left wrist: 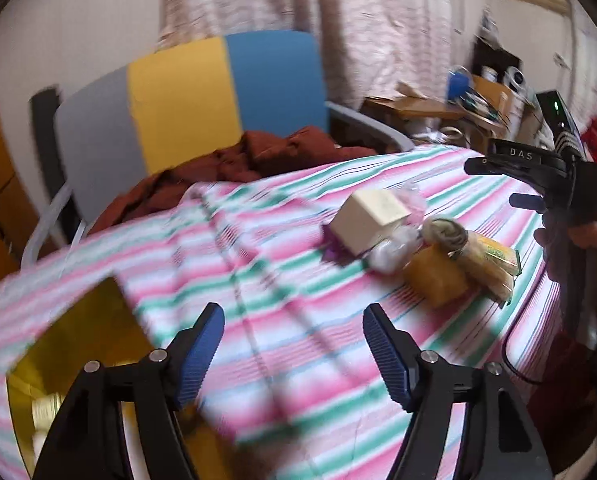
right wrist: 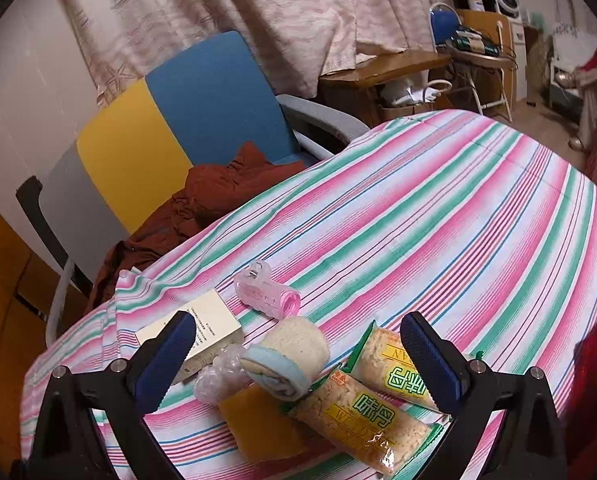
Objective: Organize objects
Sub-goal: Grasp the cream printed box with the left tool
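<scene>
Left tongs (left wrist: 292, 338) hanging spread, empty, over the striped table (right wrist: 438, 216). Right tongs (right wrist: 298, 354) also gaping, gripping nothing, over the pile at the near edge. Left to right: cream box (right wrist: 206, 326) with unreadable small print, pink hair roller (right wrist: 268, 294), rolled towel (right wrist: 288, 354), two snack packets (right wrist: 362, 412) showing green characters and "WEI".

"DAS" on the right tool (left wrist: 522, 156); "WEIDAN" on snack packets (right wrist: 362, 412).
</scene>
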The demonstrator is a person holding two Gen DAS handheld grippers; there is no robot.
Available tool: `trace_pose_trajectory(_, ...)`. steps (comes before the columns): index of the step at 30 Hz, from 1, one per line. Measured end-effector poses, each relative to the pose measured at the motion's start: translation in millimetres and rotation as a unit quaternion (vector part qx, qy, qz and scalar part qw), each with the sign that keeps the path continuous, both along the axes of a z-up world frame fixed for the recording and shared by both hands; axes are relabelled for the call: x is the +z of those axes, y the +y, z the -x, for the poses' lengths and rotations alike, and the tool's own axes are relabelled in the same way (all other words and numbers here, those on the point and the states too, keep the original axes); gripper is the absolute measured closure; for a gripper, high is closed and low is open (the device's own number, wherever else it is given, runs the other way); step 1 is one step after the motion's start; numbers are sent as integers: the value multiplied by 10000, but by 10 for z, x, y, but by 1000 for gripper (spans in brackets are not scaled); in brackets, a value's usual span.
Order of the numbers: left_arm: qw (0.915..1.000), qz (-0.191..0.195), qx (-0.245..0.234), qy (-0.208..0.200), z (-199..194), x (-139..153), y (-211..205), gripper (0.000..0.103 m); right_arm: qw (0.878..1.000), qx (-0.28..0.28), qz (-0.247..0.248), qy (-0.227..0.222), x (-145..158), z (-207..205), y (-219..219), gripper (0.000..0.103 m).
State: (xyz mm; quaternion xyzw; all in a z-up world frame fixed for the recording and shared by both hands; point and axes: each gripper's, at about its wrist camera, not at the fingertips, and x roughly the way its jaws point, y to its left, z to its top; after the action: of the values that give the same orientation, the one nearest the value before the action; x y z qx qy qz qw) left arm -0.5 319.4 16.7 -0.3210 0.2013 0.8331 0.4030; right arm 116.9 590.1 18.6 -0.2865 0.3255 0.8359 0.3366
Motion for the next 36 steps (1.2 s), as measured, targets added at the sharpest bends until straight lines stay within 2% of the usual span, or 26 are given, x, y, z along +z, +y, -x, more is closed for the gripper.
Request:
trace_pose_trajectory(3, 9988, 170, -427, 195, 29, 38, 364, 21, 9996, -90, 228, 154, -38, -57, 64, 0)
trace_pose_trajectory(7, 9927, 537, -948, 511, 55, -8, 834, 19, 9982, -159, 509, 274, -87, -105, 131, 0)
trace_pose_trajectory(12, 9769, 967, -1599, 1035, 32, -105, 1336, 17, 9963, -51, 822, 264, -172, -85, 173, 0)
trace_pose_trajectory(20, 9550, 1530, -2340, 990, 183, -368, 1859, 14, 9927, -49, 1158, 327, -255, -116, 217, 0)
trace_pose_trajectory(24, 9509, 1768, -2402, 833, 302, -533, 1974, 15, 9926, -65, 1179, 298, -265, -118, 232, 0)
trace_pose_trajectory(25, 9506, 1794, -2402, 810, 313, -556, 1999, 17, 9925, -62, 1190, 287, -270, -116, 237, 0)
trace_pose_trajectory(27, 9522, 1801, -2403, 556, 351, -596, 2022, 47, 9923, -65, 1207, 251, -284, -113, 237, 0)
trace_pose_trajectory(28, 9550, 1740, -2365, 415, 372, -605, 2009, 49, 9924, -72, 1204, 232, -288, -115, 241, 0)
trace_pose_trajectory(31, 9647, 1410, -2200, 326, 362, -581, 1862, 50, 9928, -104, 1178, 205, -293, -124, 246, 0)
trace_pose_trajectory(33, 9770, 999, -1880, 79, 391, -507, 1658, 51, 9930, -131, 1155, 190, -291, -131, 251, 0)
trace_pose_trajectory(36, 9881, 459, -1430, -340, 385, -404, 1324, 51, 9933, -138, 1136, 175, -288, -131, 251, 0)
